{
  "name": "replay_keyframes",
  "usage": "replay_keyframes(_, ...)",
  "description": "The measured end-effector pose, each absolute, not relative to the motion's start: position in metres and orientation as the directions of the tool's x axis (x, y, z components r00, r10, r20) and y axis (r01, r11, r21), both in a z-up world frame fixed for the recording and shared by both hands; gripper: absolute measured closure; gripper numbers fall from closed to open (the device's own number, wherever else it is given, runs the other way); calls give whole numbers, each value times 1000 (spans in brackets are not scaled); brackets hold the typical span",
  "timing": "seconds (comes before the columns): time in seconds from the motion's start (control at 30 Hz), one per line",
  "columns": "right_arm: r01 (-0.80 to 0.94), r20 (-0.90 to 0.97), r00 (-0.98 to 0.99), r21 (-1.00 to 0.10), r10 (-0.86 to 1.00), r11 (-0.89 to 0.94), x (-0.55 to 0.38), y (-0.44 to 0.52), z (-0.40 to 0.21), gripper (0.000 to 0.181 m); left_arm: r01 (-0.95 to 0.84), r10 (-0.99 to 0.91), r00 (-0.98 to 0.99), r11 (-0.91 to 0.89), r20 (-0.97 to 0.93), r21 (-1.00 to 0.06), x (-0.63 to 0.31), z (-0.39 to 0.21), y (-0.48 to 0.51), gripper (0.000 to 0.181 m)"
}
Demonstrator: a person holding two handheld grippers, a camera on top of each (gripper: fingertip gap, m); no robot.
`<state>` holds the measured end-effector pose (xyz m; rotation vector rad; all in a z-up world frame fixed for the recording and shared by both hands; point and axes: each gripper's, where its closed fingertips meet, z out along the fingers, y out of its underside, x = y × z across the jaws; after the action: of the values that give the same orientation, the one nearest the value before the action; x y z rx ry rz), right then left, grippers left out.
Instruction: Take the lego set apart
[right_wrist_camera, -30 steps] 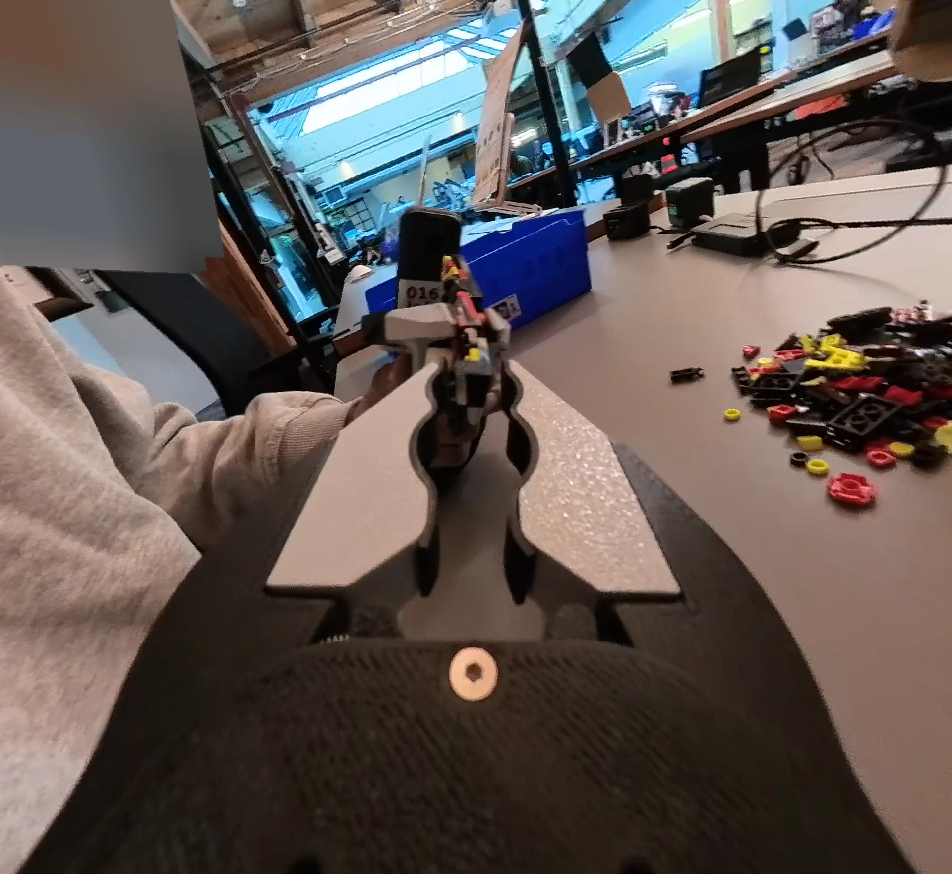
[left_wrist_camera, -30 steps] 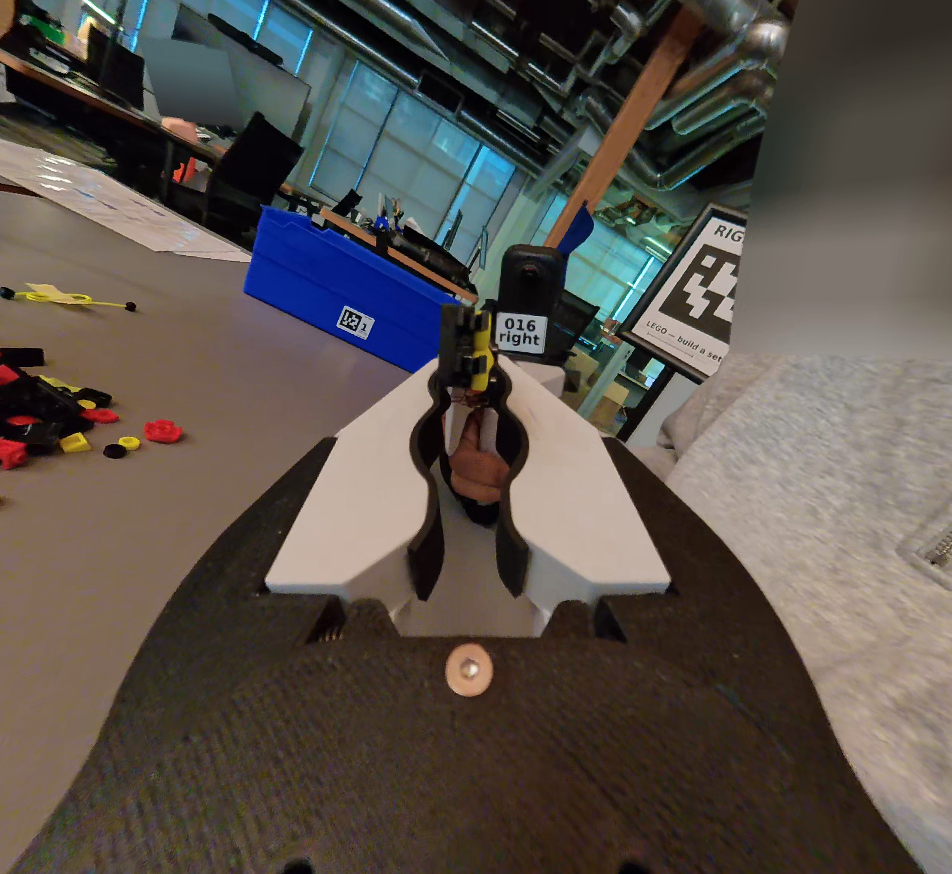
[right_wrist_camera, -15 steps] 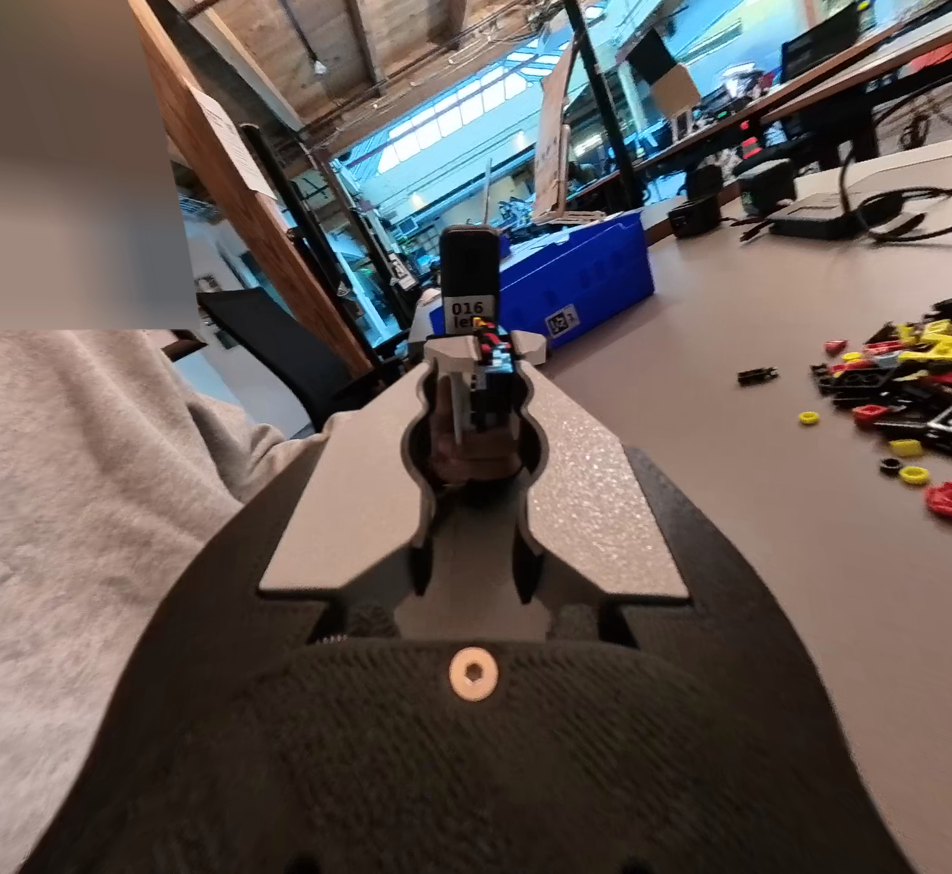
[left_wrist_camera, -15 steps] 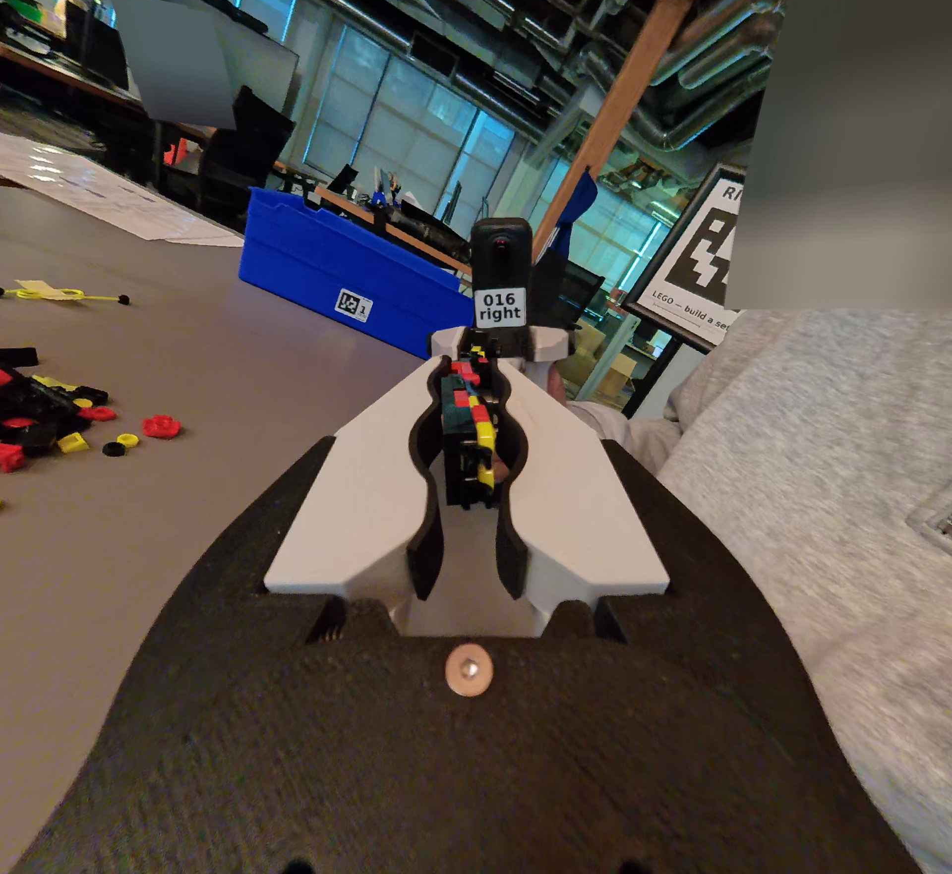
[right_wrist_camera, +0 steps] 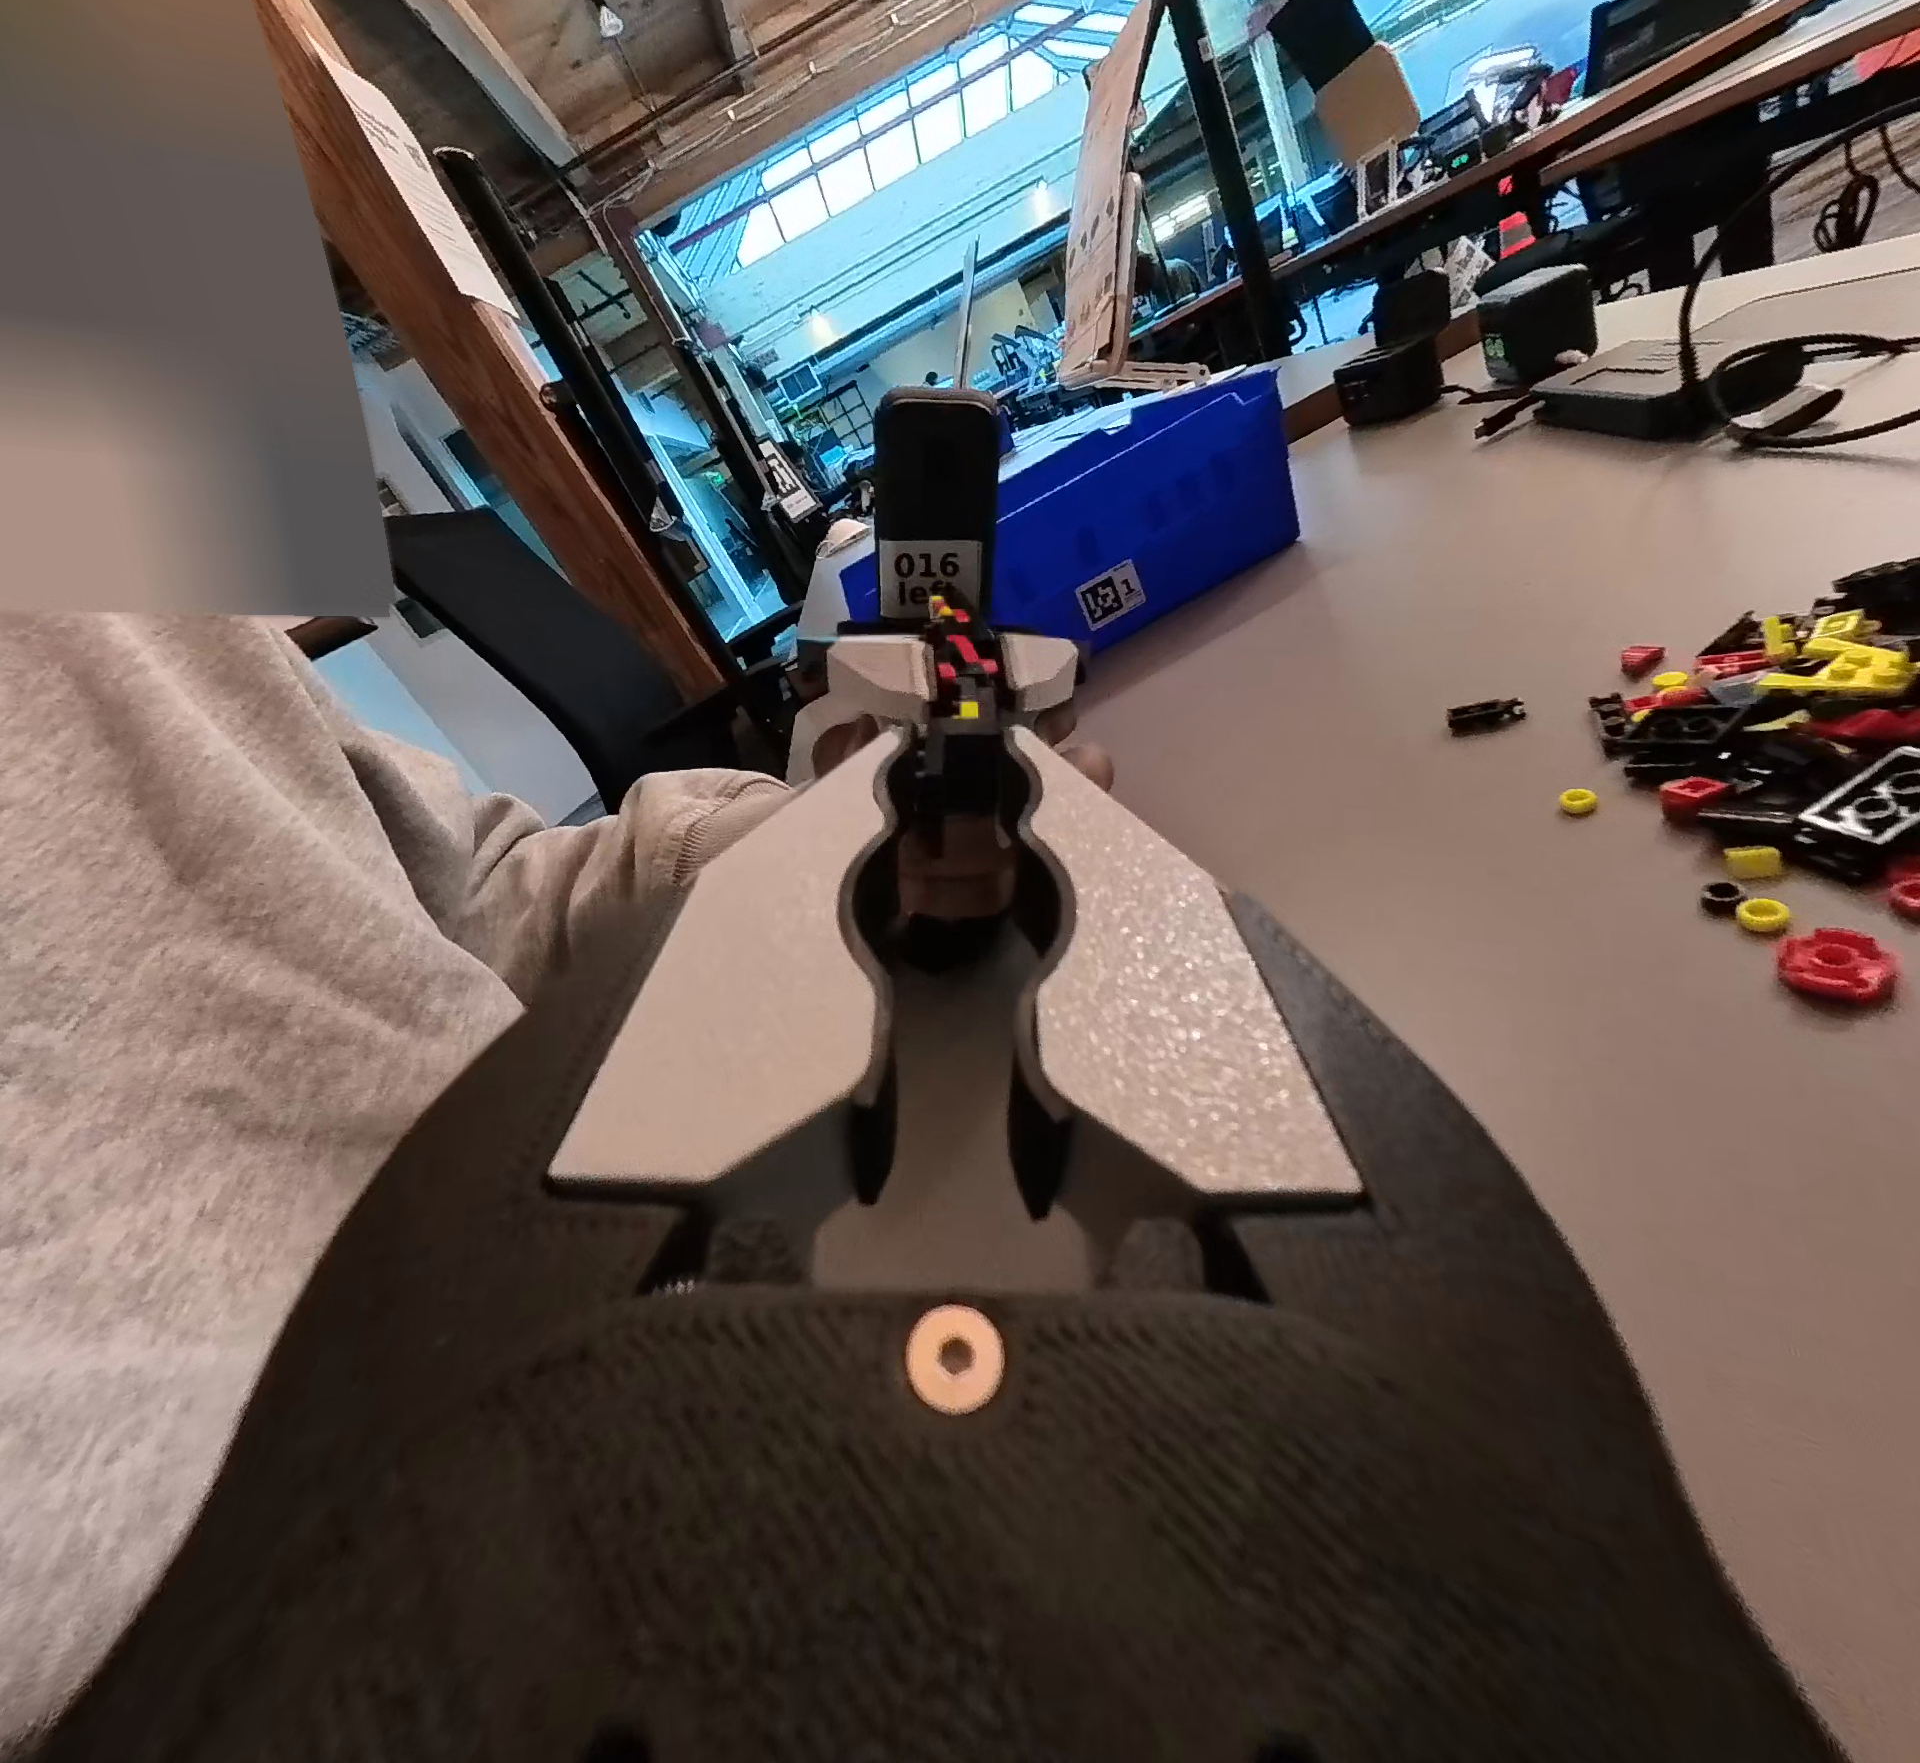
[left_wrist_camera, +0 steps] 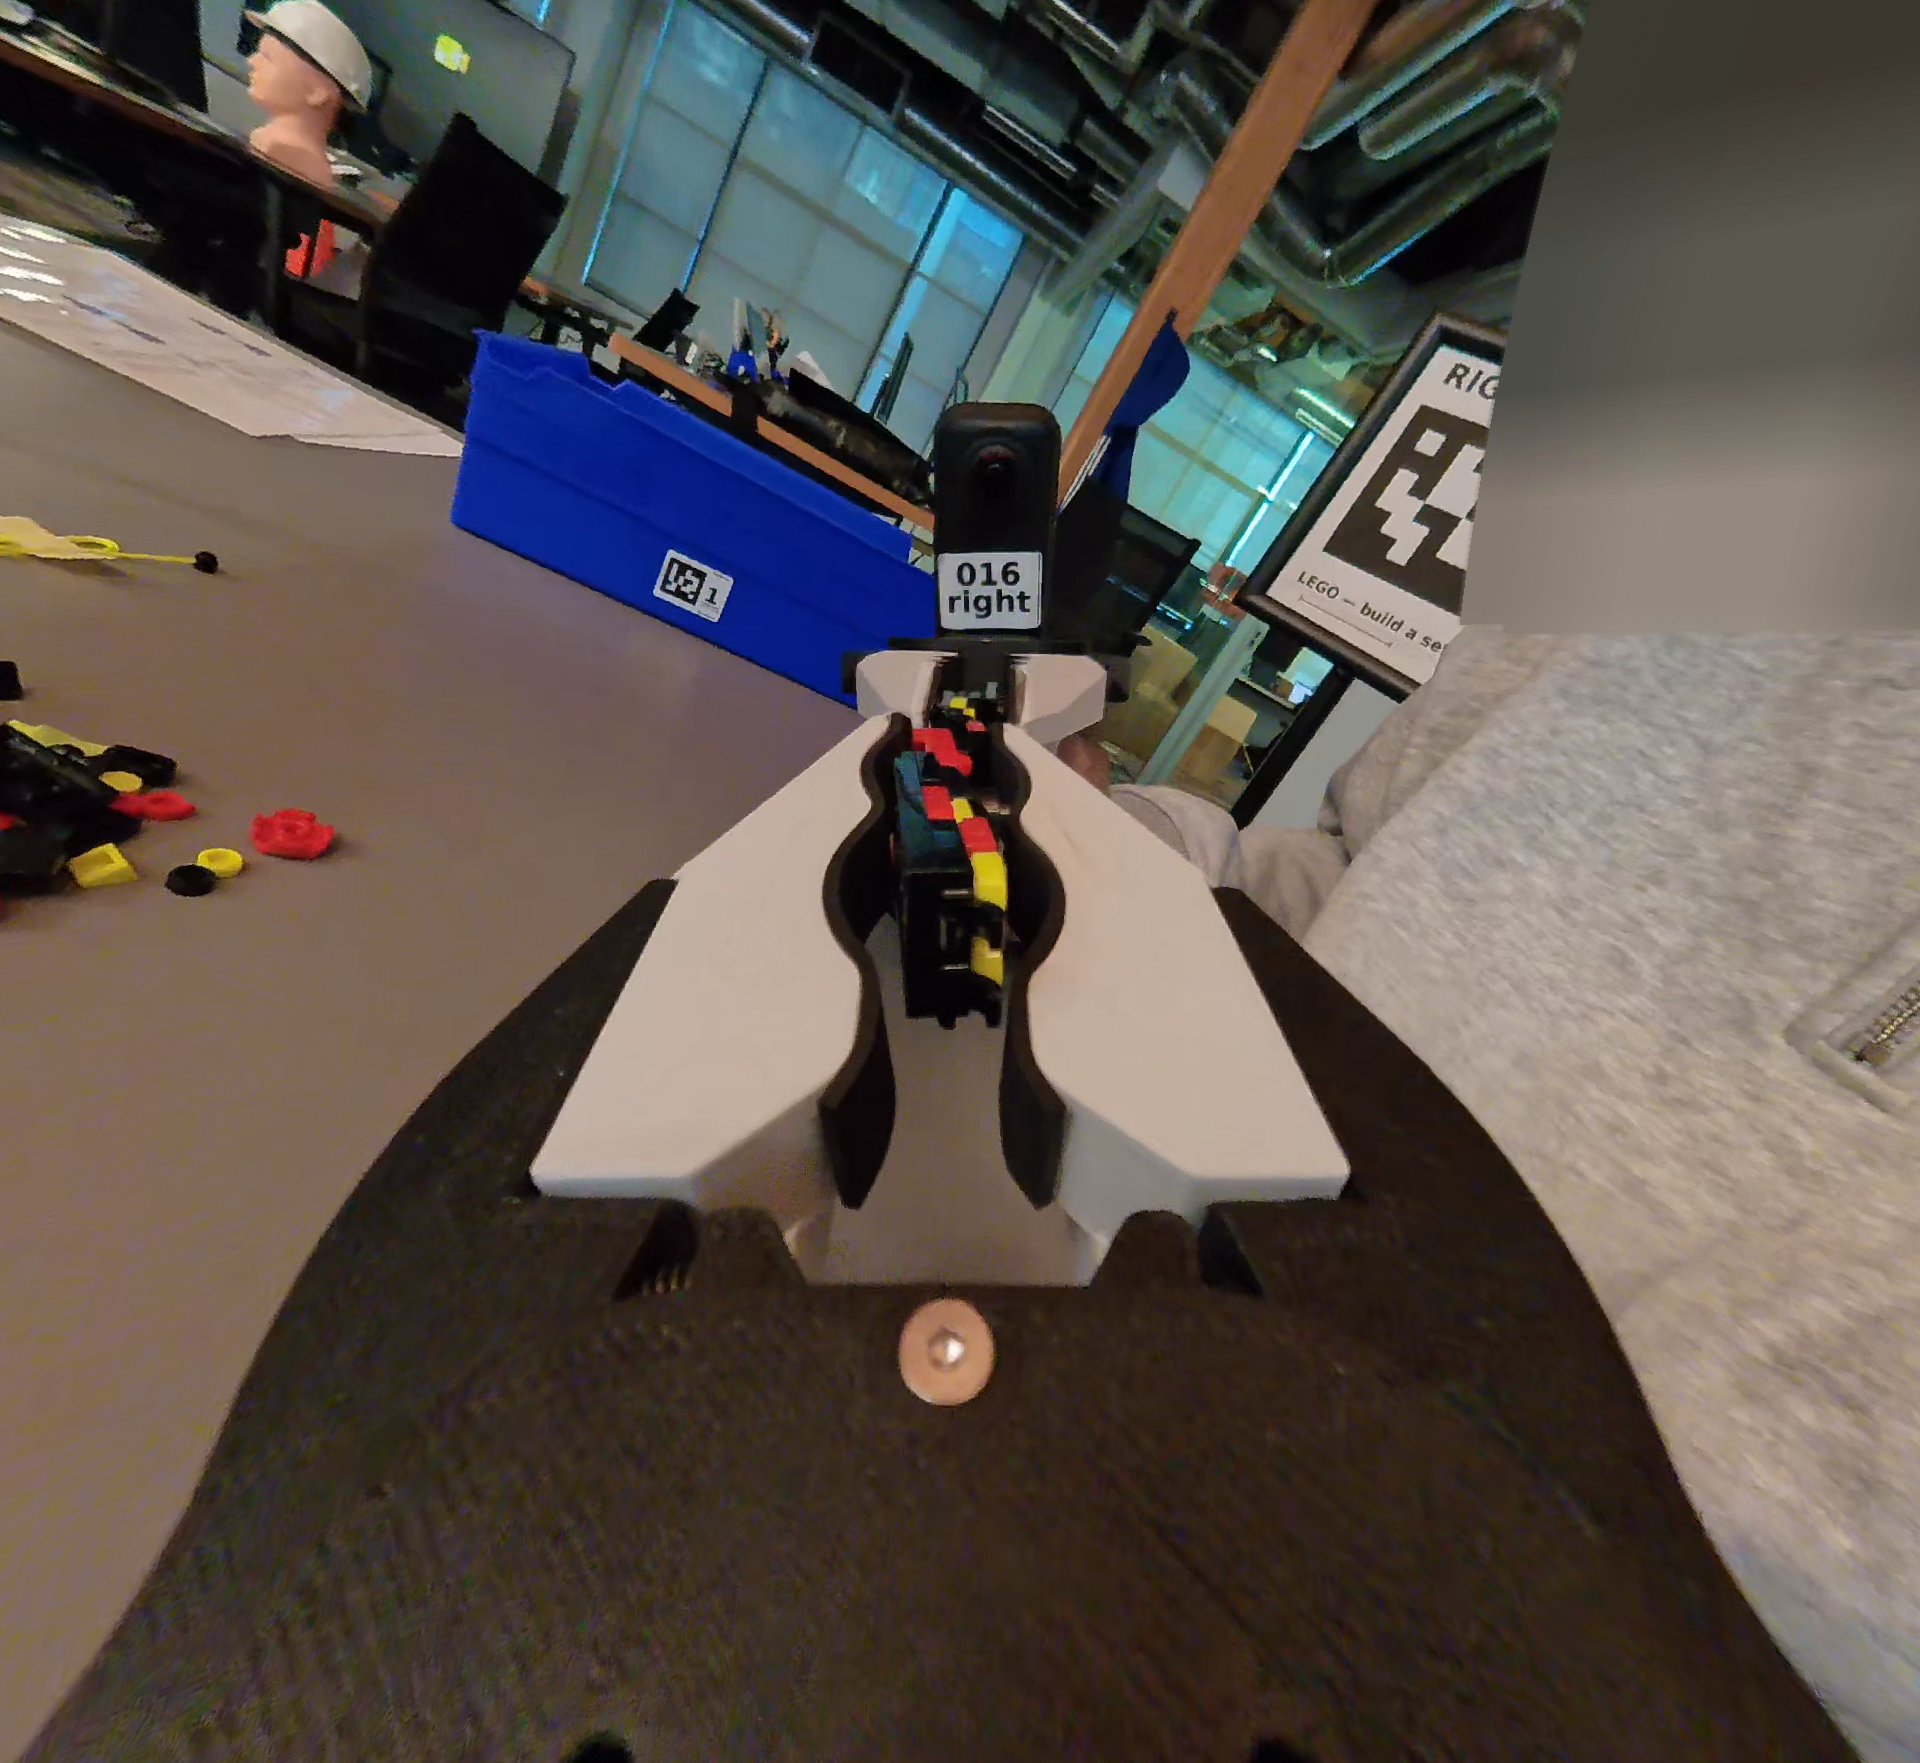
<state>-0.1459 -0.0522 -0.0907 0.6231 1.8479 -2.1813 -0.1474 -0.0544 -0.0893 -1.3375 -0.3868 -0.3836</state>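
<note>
The lego set (left_wrist_camera: 951, 866) is a narrow black, red, yellow and teal assembly held in the air between both grippers. My left gripper (left_wrist_camera: 948, 747) is shut on it, and the set reaches deep between its white fingers. My right gripper (right_wrist_camera: 951, 757) is shut on the set's (right_wrist_camera: 951, 726) other end at its fingertips. The two grippers face each other tip to tip. The right gripper (left_wrist_camera: 977, 687) shows beyond the set in the left wrist view. The left gripper (right_wrist_camera: 951, 674) shows in the right wrist view.
Loose black, red and yellow lego pieces (right_wrist_camera: 1766, 757) lie on the grey table (left_wrist_camera: 416, 778), also in the left wrist view (left_wrist_camera: 94, 820). A blue bin (left_wrist_camera: 665, 508) stands at the back. A person's grey sleeve (right_wrist_camera: 260, 882) is close by. Cables and black boxes (right_wrist_camera: 1621, 383) lie far right. Less than 4 cm separates the two grippers' tips.
The grippers have come closer together, tip to tip. The lego set now reaches deeper between my left fingers, where earlier only its end sat at the tips. Both views have tilted slightly.
</note>
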Motion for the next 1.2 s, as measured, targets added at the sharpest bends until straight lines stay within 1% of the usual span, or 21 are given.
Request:
replay_keyframes(0.2,382,-403,-906,-910,130,-161,-145,-53,-90,170,482,-66,876,186,478,-856,-145,-88,-55,169)
replay_keyframes(0.33,366,-388,-905,-919,177,-146,-148,-55,-91,169,461,-39,886,190,463,-867,-148,-88,-57,169)
replay_keyframes(0.4,376,-397,-899,-916,187,-139,-150,-54,-93,169,431,-10,899,187,437,-883,-148,-89,-57,169)
replay_keyframes(0.8,404,-418,-873,-908,252,-108,-159,-53,-102,169,412,36,906,153,422,-898,-152,-95,-57,169)
replay_keyframes(1.0,392,-400,-861,-915,315,-92,-164,-53,-106,169,361,120,919,124,375,-924,-158,-100,-57,169)
replay_keyframes(1.13,384,-390,-840,-919,378,-93,-171,-51,-109,169,294,186,934,74,303,-953,-160,-103,-56,169)
replay_keyframes(1.2,367,-354,-821,-928,448,-60,-180,-44,-118,169,326,104,935,125,339,-937,-150,-90,-52,170)
